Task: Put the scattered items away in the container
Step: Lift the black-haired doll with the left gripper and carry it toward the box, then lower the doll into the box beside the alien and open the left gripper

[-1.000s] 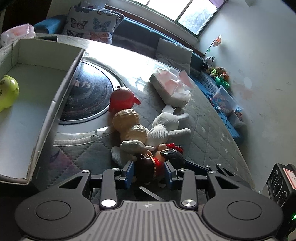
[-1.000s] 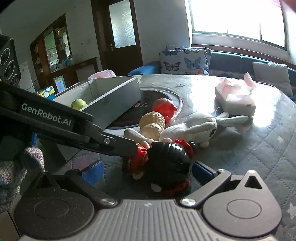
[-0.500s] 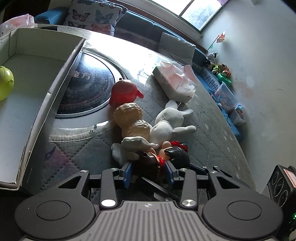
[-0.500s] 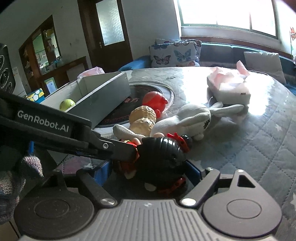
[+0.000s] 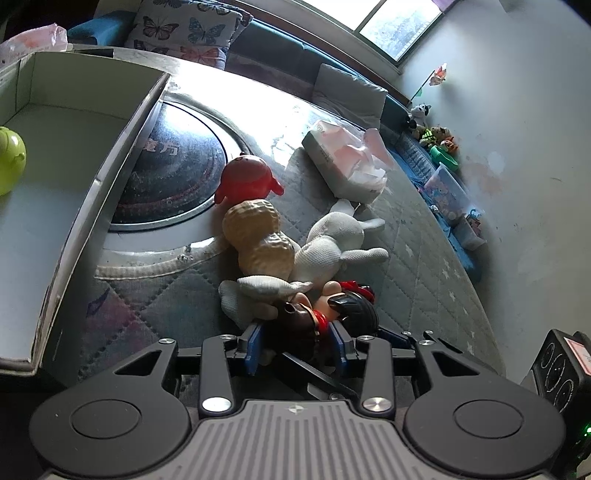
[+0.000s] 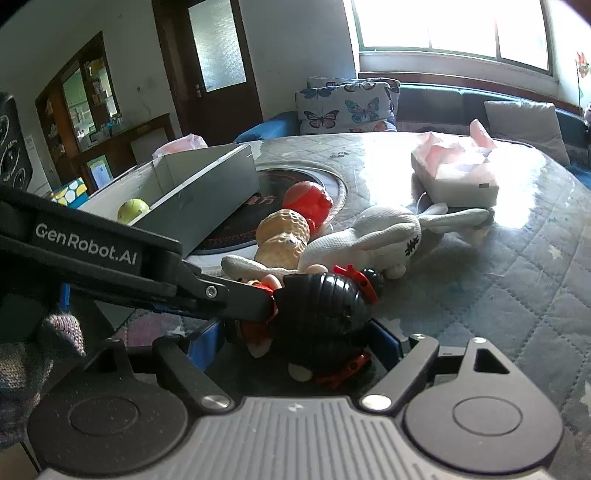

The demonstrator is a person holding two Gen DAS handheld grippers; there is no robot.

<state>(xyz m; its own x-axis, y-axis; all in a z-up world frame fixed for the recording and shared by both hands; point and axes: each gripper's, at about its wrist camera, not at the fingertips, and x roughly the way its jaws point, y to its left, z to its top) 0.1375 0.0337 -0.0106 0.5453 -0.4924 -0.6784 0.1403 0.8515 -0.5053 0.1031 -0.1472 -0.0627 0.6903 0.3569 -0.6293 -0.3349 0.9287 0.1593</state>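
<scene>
Two small dolls lie together at the near end of a toy pile. My left gripper (image 5: pixel 295 341) is shut on the brown-haired doll (image 5: pixel 299 319). My right gripper (image 6: pixel 295 341) has its jaws around the black-haired doll (image 6: pixel 325 301), which also shows in the left wrist view (image 5: pixel 356 308). Beyond lie a white plush rabbit (image 5: pixel 328 251), a peanut toy (image 5: pixel 258 236) and a red toy (image 5: pixel 247 179). The grey box (image 5: pixel 110 177) stands to the left with a green ball (image 5: pixel 9 158) inside.
A tissue pack (image 5: pixel 343 162) lies beyond the toys on the quilted round table (image 5: pixel 424 266). A dark round inset (image 5: pixel 173 173) sits beside the box. A sofa with butterfly cushions (image 5: pixel 184 26) runs behind the table.
Both grippers have risen a little with the dolls between their jaws. The pile of toys has not moved.
</scene>
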